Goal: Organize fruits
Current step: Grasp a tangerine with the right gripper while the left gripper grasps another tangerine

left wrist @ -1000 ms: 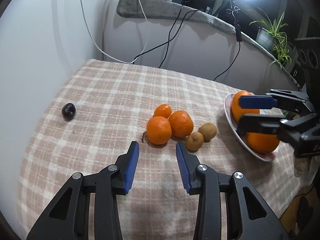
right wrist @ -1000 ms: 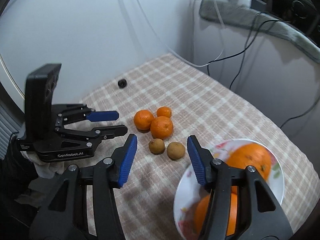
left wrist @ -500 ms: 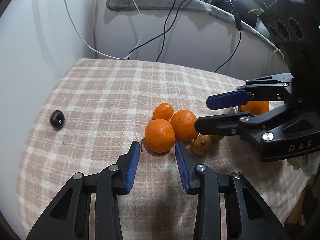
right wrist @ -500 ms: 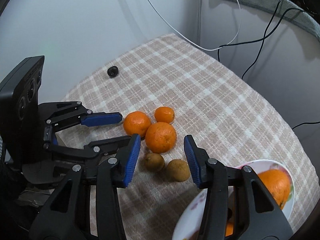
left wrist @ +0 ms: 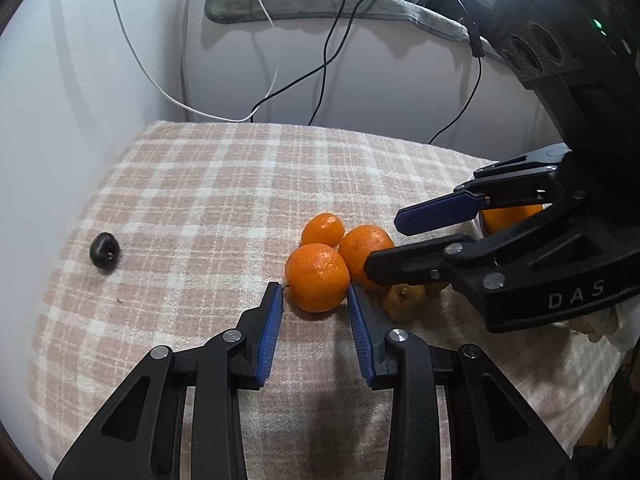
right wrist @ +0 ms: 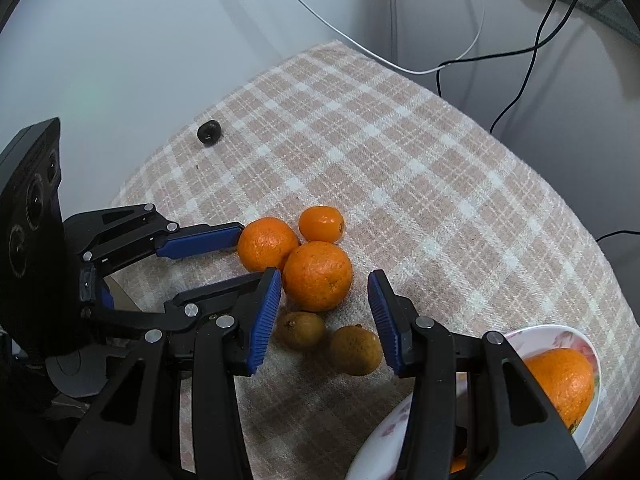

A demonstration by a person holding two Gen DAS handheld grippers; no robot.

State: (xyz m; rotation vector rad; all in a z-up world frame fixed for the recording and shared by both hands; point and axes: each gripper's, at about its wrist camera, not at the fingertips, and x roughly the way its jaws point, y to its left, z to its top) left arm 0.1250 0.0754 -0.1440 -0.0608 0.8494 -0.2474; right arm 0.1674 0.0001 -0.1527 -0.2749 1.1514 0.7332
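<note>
Three oranges lie bunched on the checked cloth: a near one (left wrist: 318,277), a second (left wrist: 366,250) and a small one (left wrist: 322,229). Two brown fruits (right wrist: 301,330) (right wrist: 356,350) lie beside them. My left gripper (left wrist: 315,300) is open, its tips either side of the near orange (right wrist: 267,243). My right gripper (right wrist: 324,292) is open around the second orange (right wrist: 318,276), above the brown fruits. A white flowered plate (right wrist: 560,336) holds a large orange (right wrist: 564,380). A small dark fruit (left wrist: 105,249) lies apart at the left.
The cloth-covered table (left wrist: 224,184) stands against a white wall, with cables (left wrist: 320,80) hanging behind it. The right gripper's body (left wrist: 560,264) hides the plate in the left wrist view. The table edge drops off at the right.
Both grippers have moved in toward the orange cluster. The right one came from over the plate leftward to straddle the second orange; the left one closed in on the near orange.
</note>
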